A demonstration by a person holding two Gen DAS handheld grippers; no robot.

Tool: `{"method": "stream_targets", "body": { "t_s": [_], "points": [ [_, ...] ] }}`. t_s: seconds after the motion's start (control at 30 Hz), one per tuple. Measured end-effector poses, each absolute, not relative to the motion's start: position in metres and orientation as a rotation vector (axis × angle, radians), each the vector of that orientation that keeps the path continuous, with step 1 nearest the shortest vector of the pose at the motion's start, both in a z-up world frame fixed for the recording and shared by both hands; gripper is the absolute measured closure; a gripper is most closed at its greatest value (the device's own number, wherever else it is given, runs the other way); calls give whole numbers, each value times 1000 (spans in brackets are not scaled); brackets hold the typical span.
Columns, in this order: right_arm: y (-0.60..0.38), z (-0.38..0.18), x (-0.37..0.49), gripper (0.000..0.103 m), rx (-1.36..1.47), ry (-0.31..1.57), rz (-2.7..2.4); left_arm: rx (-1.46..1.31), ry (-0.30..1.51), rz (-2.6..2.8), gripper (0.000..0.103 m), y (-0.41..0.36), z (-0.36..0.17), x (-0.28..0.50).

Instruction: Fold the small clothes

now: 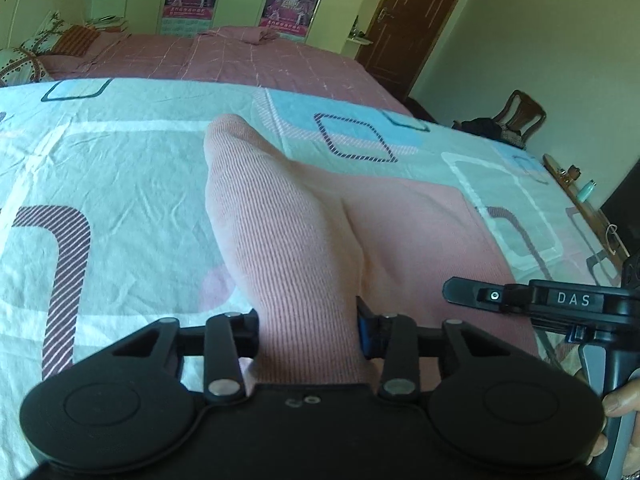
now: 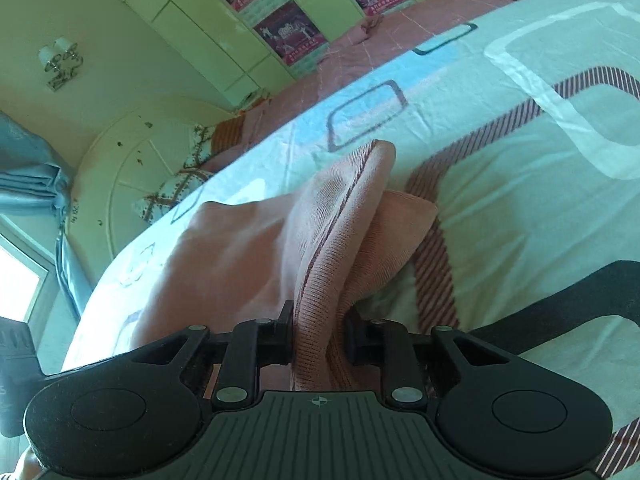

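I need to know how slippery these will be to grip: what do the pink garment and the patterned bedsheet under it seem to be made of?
The pink garment looks like a soft ribbed knit, probably cotton or a blend: fine parallel ribs run along it and it drapes in thick folds. Matte, no sheen. The patterned bedsheet looks like thin woven cotton: flat printed surface with many small sharp creases.

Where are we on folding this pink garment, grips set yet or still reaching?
Done: both grips are set. The left gripper is shut on a bunched ridge of the pink garment, and the right gripper pinches a seamed edge of it. In hand: both pinched parts stand up off the patterned bedsheet. Left: no finished fold shows; the rest of the garment lies spread and creased.
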State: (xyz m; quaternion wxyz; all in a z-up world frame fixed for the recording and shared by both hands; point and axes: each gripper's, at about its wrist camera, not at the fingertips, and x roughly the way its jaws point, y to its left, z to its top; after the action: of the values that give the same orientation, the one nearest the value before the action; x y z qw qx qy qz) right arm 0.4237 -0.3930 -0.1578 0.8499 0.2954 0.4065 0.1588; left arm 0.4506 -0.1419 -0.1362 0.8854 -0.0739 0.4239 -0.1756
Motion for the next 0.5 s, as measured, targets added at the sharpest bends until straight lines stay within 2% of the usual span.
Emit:
{"method": "stream_targets", "body": {
  "t_s": [0.27, 0.5],
  "points": [
    [-356, -121, 409, 80, 630, 812, 387, -148, 827, -434, 68, -128, -104, 430],
    [-294, -97, 404, 80, 626, 774, 420, -157, 767, -450, 68, -69, -78, 414]
  ]
}}
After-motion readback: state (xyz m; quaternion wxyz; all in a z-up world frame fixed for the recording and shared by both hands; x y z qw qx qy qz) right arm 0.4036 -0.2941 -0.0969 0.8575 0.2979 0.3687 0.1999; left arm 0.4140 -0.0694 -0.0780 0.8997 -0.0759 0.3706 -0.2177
